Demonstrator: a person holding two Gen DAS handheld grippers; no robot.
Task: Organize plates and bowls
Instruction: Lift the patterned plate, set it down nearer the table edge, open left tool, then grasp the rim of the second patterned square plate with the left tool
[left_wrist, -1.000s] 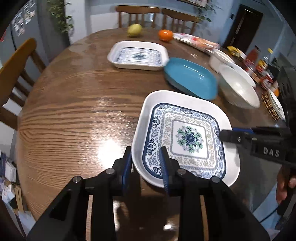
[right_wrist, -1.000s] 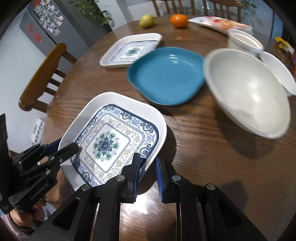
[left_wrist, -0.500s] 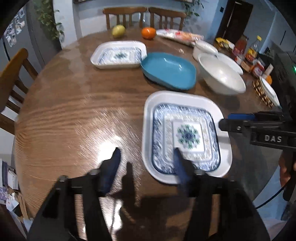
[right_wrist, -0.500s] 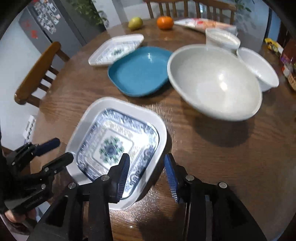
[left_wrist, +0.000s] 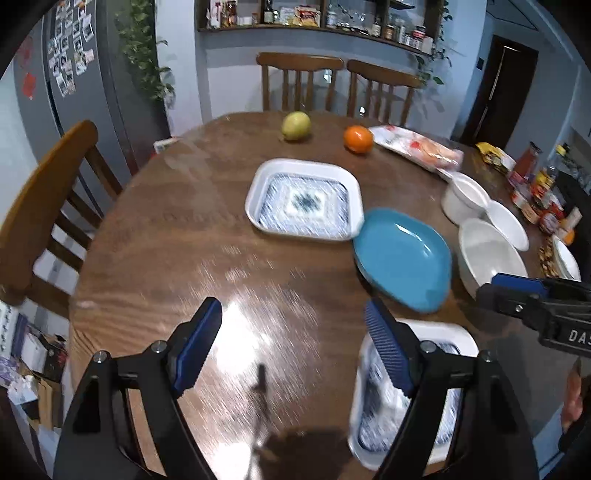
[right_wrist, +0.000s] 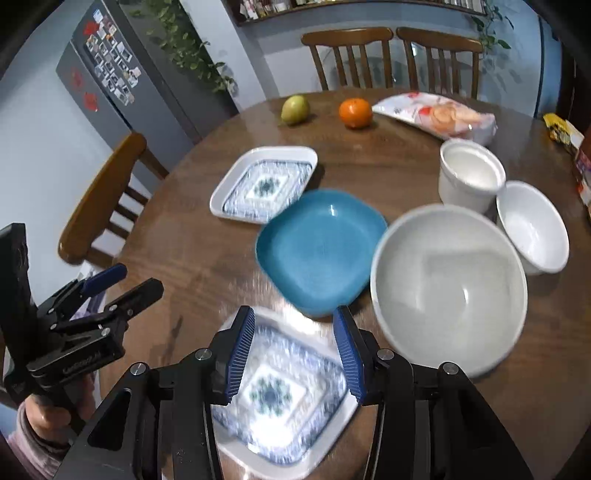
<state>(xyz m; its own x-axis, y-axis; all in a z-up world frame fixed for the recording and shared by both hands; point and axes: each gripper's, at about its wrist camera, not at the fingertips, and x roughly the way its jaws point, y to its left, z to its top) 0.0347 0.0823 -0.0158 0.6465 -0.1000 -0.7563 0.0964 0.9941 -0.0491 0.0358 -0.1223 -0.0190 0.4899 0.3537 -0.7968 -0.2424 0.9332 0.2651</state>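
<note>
A blue-patterned square plate (right_wrist: 280, 398) lies flat at the table's near edge; it also shows in the left wrist view (left_wrist: 443, 369). My left gripper (left_wrist: 291, 350) is open and empty above the table, left of that plate. My right gripper (right_wrist: 293, 354) is open and empty, raised over the same plate. A second patterned plate (left_wrist: 303, 201) (right_wrist: 264, 184) lies farther back. A teal plate (left_wrist: 402, 256) (right_wrist: 321, 247) lies between the two. A large white bowl (right_wrist: 448, 291) (left_wrist: 487, 254) and two smaller white bowls (right_wrist: 471, 173) (right_wrist: 532, 229) stand to the right.
A pear (left_wrist: 295, 125), an orange (left_wrist: 357, 138) and a plastic food packet (left_wrist: 417, 147) lie at the far side of the round wooden table (left_wrist: 184, 229). Bottles and jars (left_wrist: 535, 184) crowd the right edge. Wooden chairs stand at the left (left_wrist: 44, 192) and back (left_wrist: 299, 81).
Both grippers let go of the near patterned plate, opened wide and rose back away from it. The plate now rests on the table.
</note>
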